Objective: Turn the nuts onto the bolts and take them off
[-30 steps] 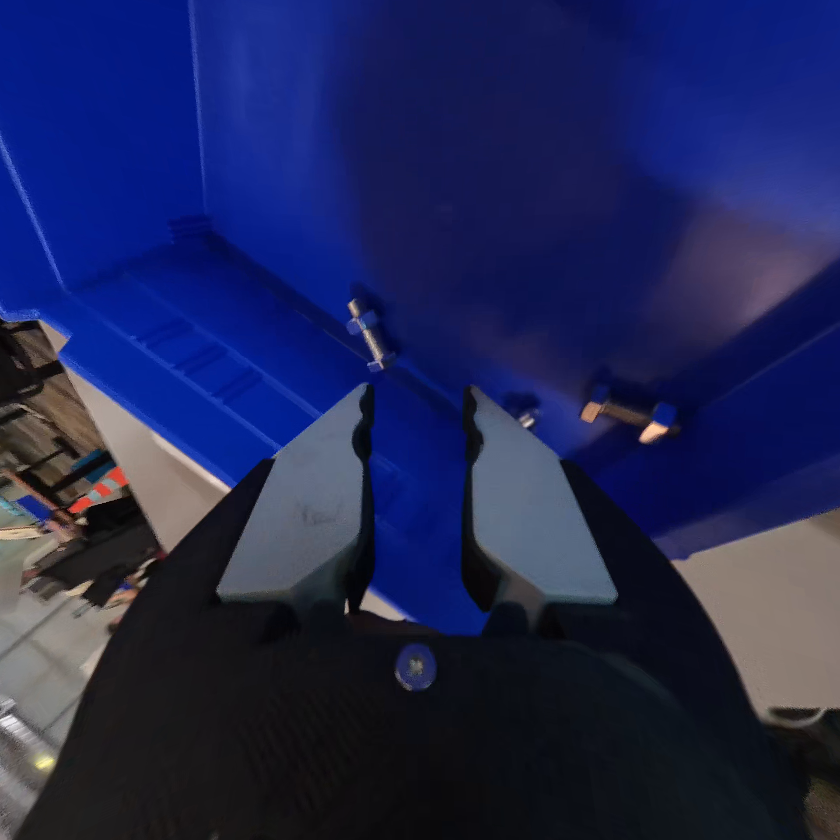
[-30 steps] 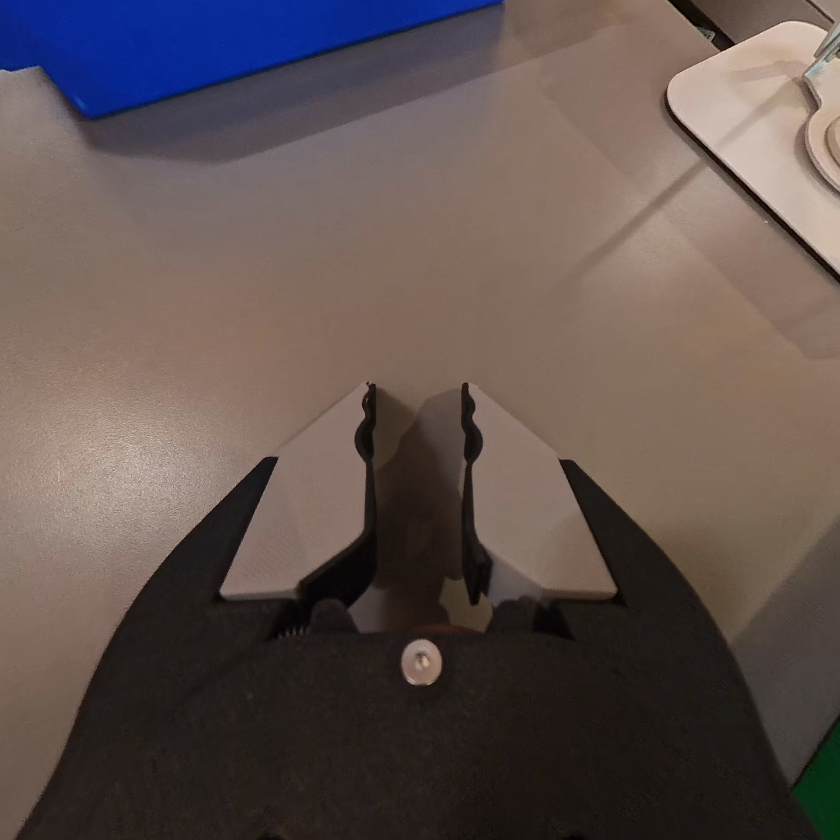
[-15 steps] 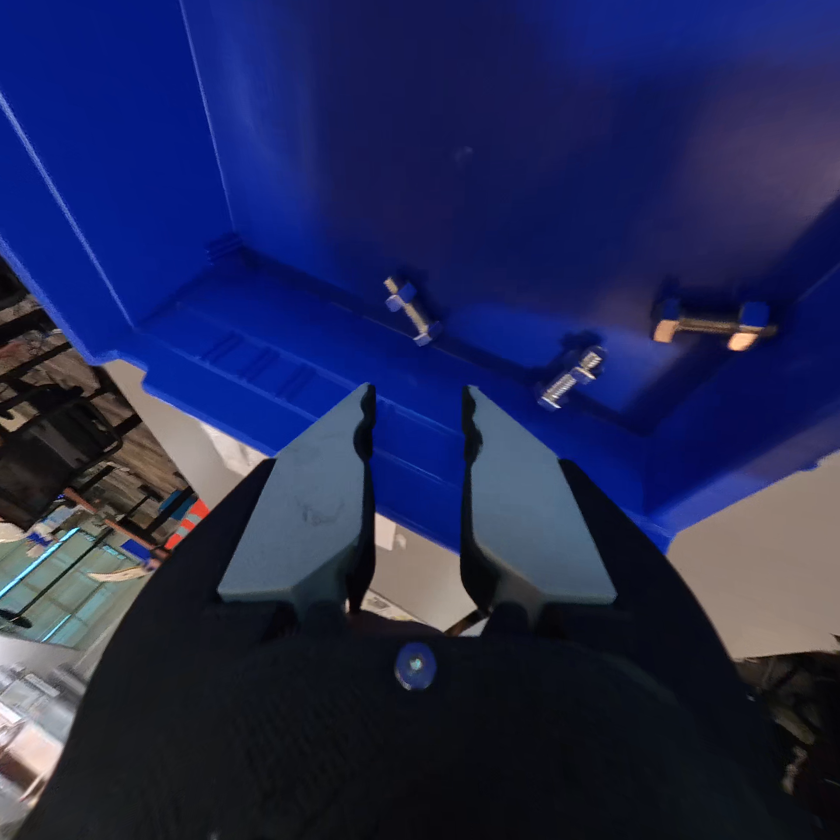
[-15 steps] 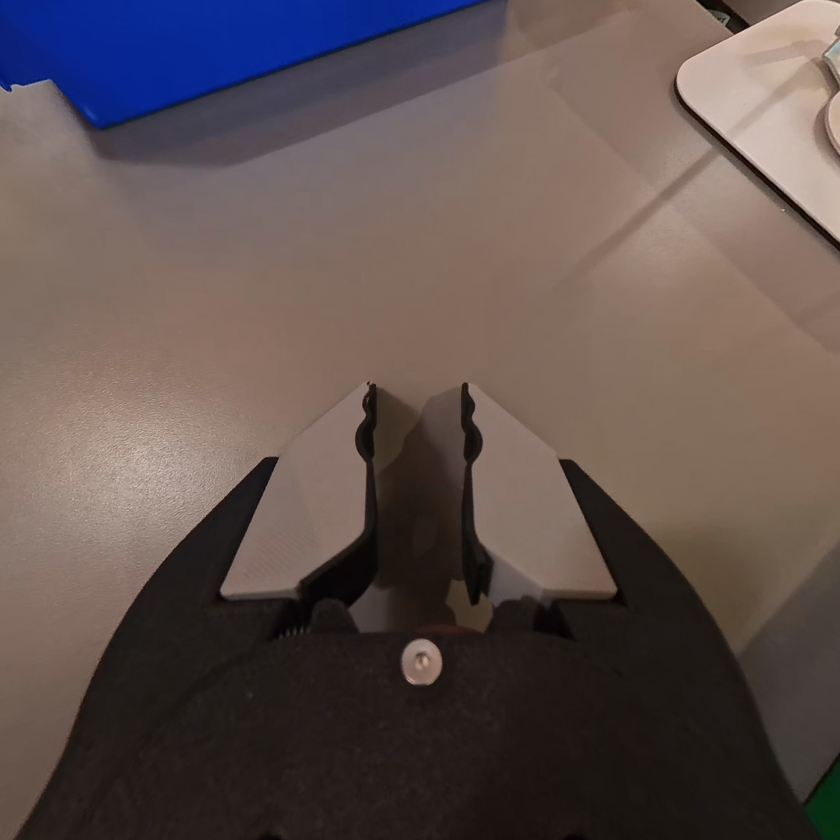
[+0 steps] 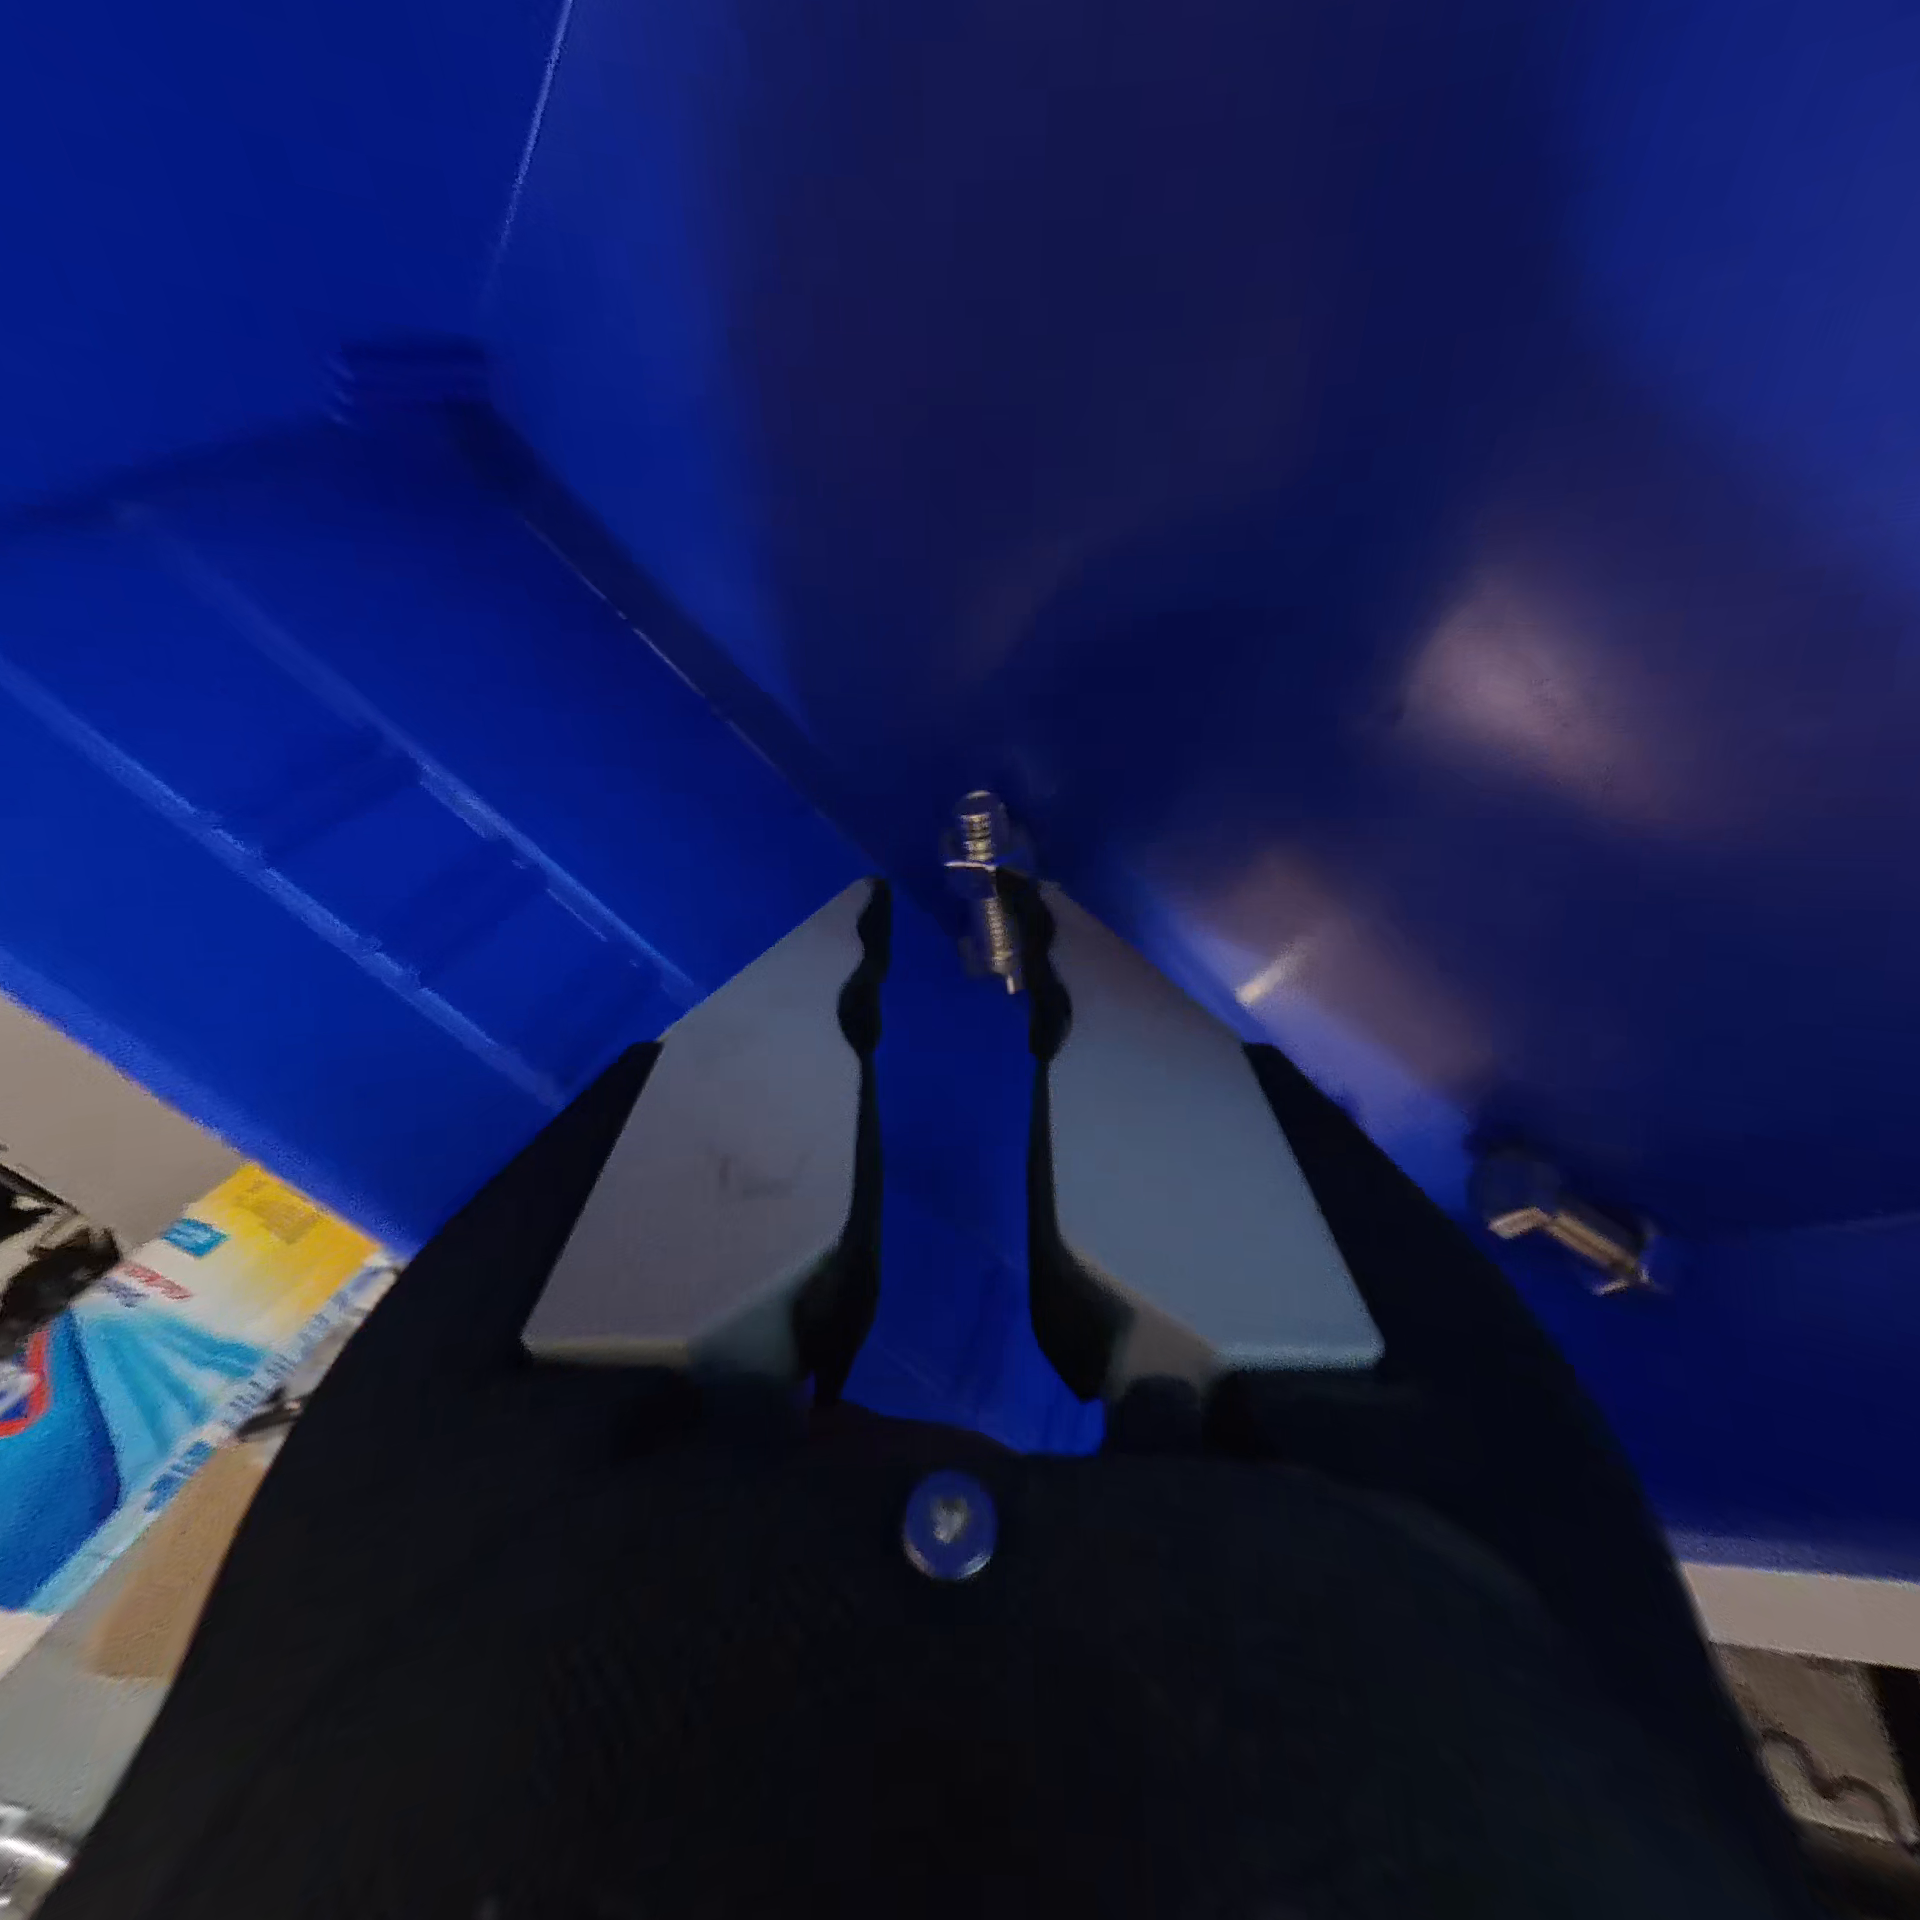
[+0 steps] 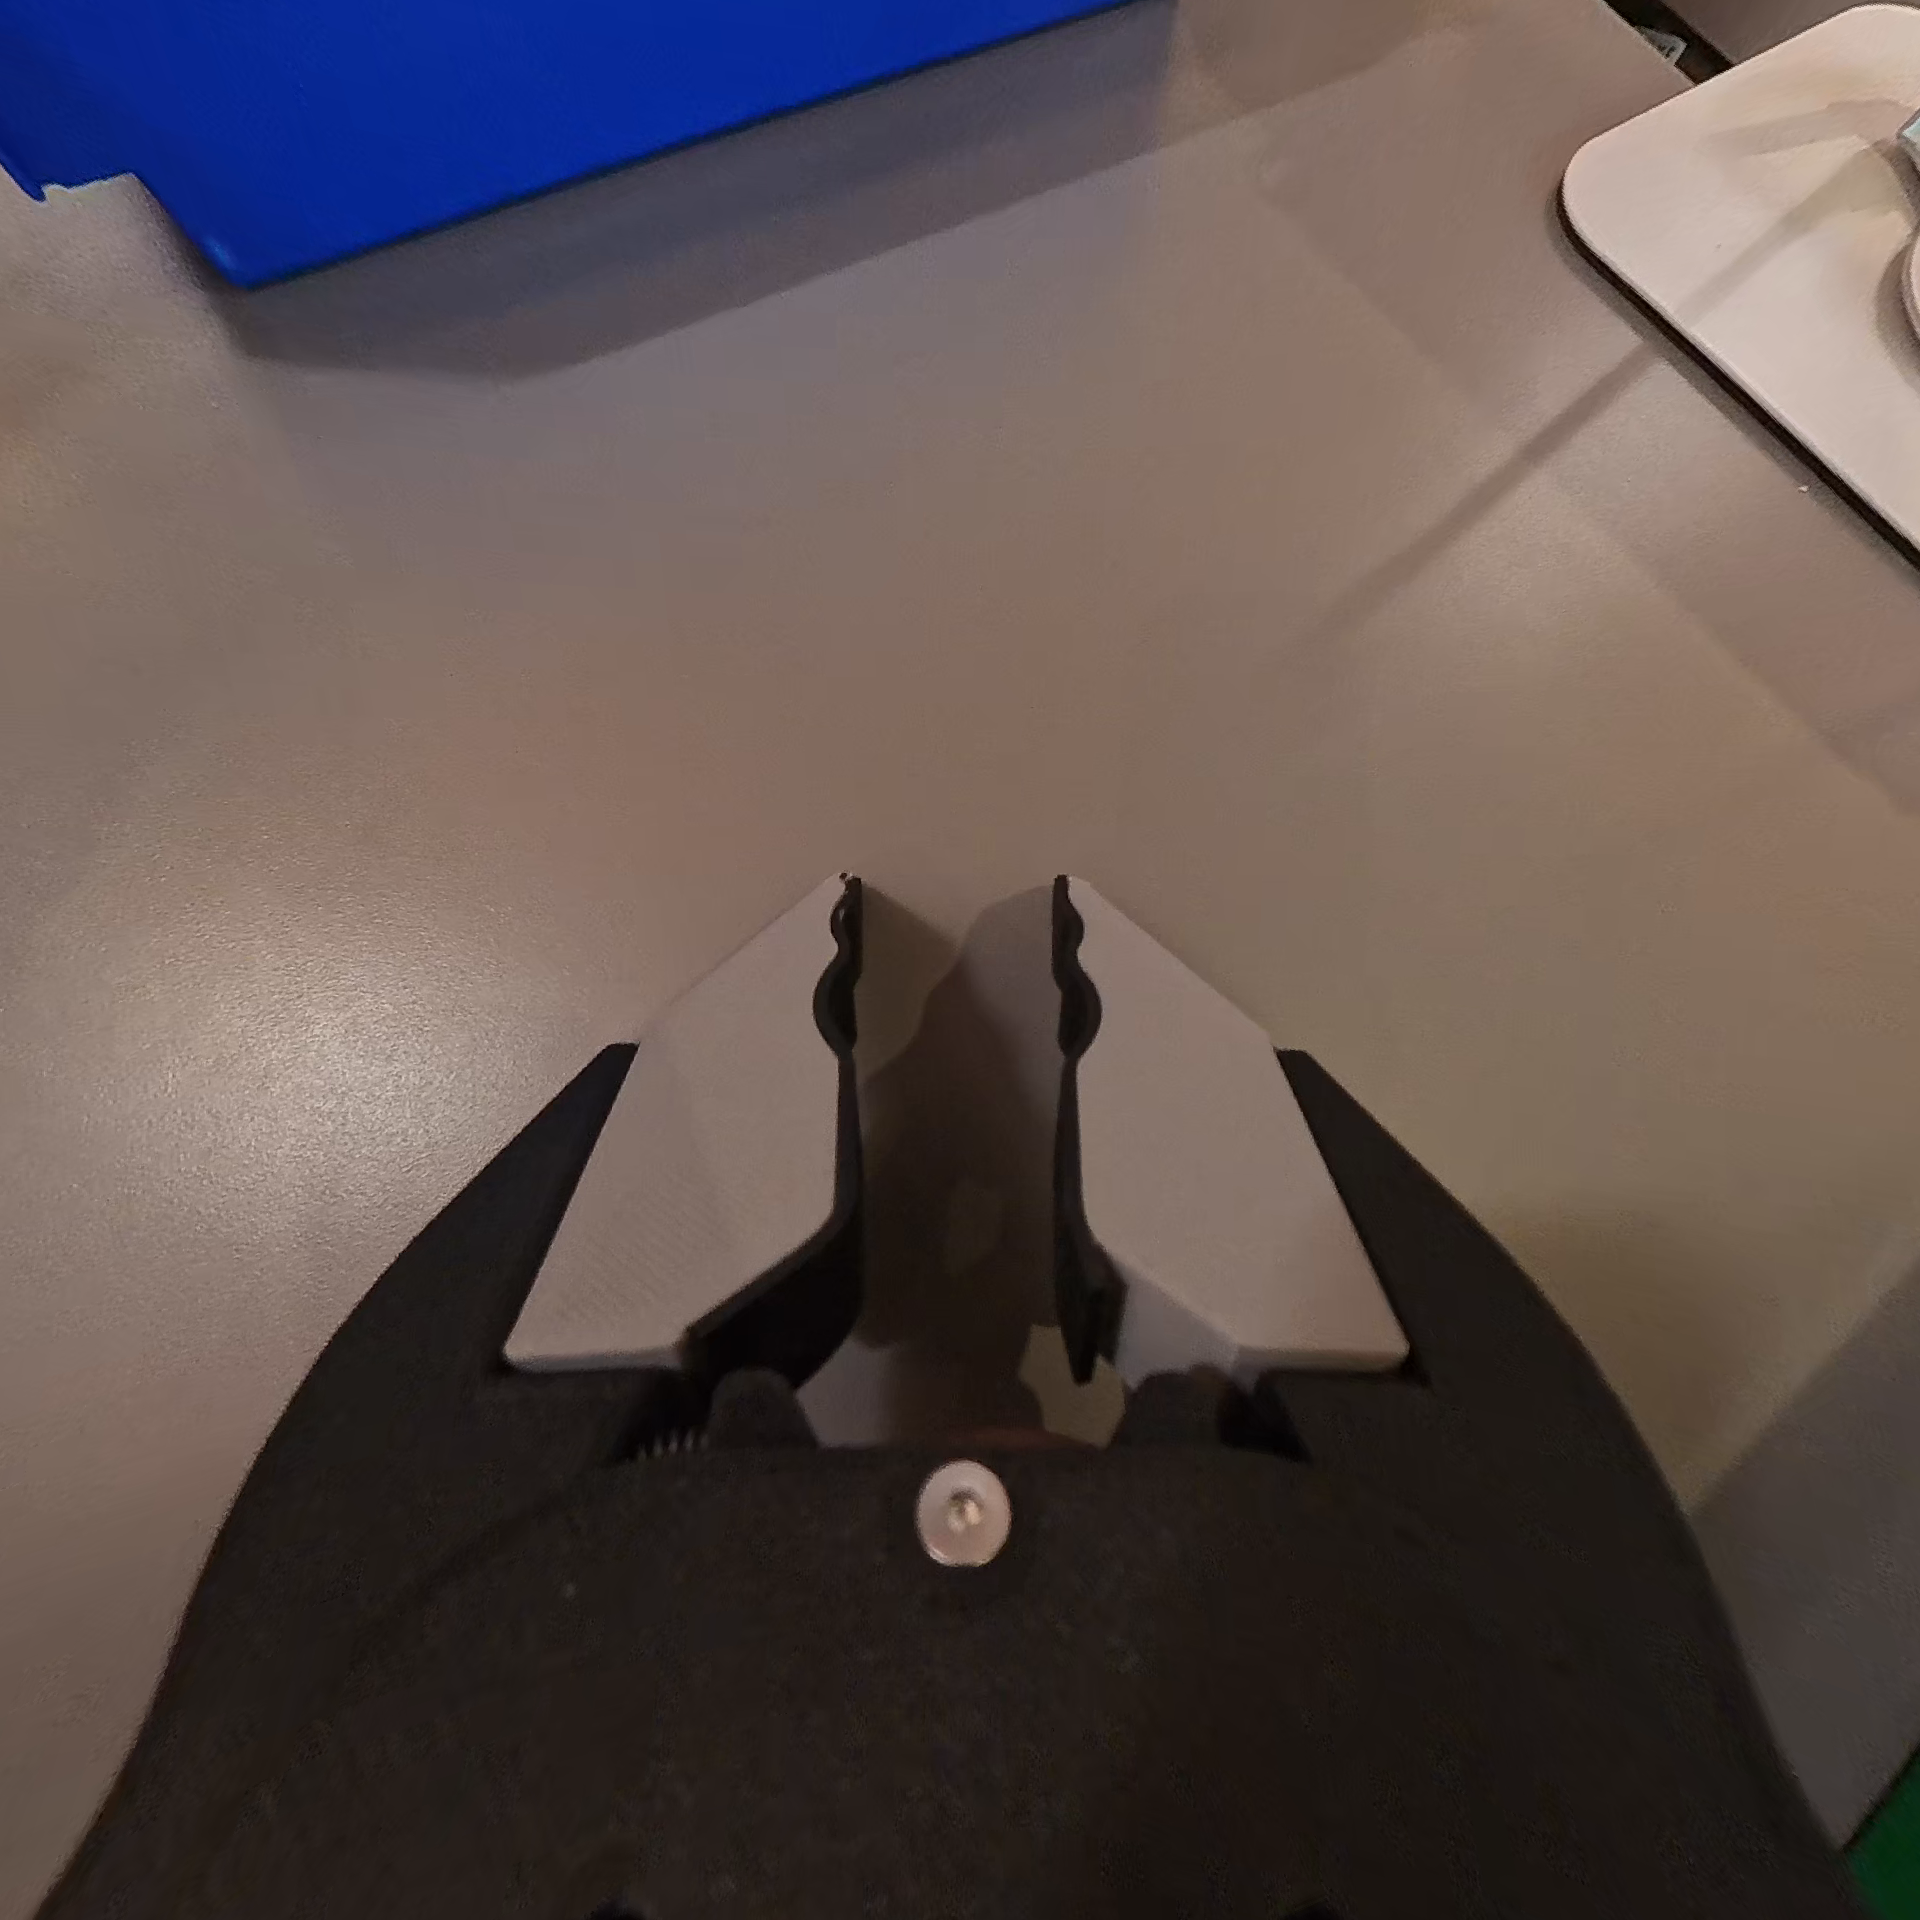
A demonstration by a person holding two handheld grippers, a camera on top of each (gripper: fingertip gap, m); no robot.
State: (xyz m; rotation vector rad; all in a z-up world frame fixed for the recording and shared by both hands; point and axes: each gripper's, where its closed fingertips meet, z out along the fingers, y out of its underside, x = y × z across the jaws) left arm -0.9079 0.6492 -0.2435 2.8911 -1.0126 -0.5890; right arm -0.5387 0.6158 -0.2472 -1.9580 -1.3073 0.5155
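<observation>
A steel bolt (image 5: pixel 985 902) with a nut threaded on its shank is seen lying inside the blue plastic bin (image 5: pixel 1143 416), in the crease where the floor meets a wall, directly ahead of the left gripper (image 5: pixel 956 914). Its long axis is lined up almost with the fingers, its near end reaching just between the fingertips and closer to the right-hand one. The jaws are held partly open with nothing gripped; no contact with the bolt can be confirmed through the blur. The left gripper is judged by far the nearer for the pick. A second bolt (image 5: pixel 1569 1236), also carrying a nut, is found lower right in the bin, well apart. The bin is smooth and glossy, with ribbed mouldings along its wall; the fingers are matte grey wedges edged with wavy black pads. The right gripper (image 6: pixel 954 904) is held over the bare grey counter (image 6: pixel 520 727), partly open and empty, with the bin's outer wall beyond and a pale rounded board (image 6: pixel 1714 208) at far right.
</observation>
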